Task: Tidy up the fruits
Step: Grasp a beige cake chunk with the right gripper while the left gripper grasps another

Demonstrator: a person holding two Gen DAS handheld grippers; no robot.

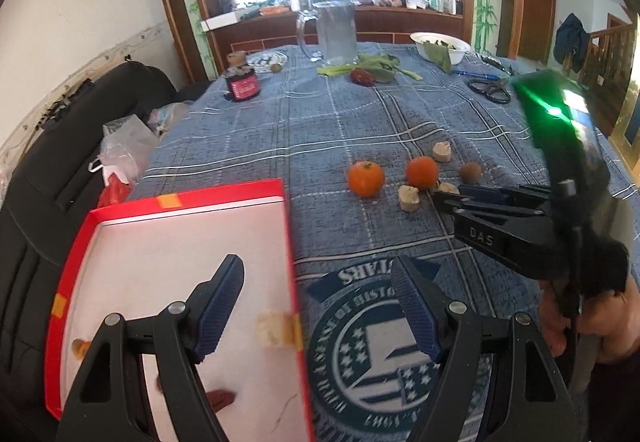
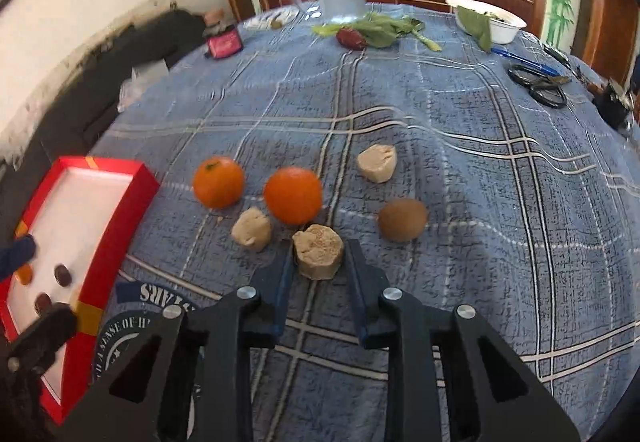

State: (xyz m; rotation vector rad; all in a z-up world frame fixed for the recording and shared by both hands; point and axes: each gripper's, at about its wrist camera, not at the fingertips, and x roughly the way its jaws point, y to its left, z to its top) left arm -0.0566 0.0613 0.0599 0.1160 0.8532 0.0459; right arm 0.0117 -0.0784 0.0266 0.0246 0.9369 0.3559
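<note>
Right wrist view: the right claw (image 2: 320, 262) is closed around a beige chunk (image 2: 318, 256) on the table (image 2: 500, 202). A few pieces are already boxed in the red tray (image 2: 116, 202); two oranges (image 2: 218, 182), a kiwi (image 2: 402, 219) and other chunks remain. The left claw (image 1: 316, 306) is held wide open, empty, above the tray.

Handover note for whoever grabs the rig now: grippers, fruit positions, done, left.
Left gripper: open, empty, hovering over the right edge of the red tray.
Right gripper: fingers either side of a beige chunk on the cloth; full grip unclear.
In the tray: a few small dark and orange pieces, plus a beige piece by the right wall.
Still on the cloth: two oranges, a kiwi, two more beige chunks.
Left: move those into the tray.
</note>
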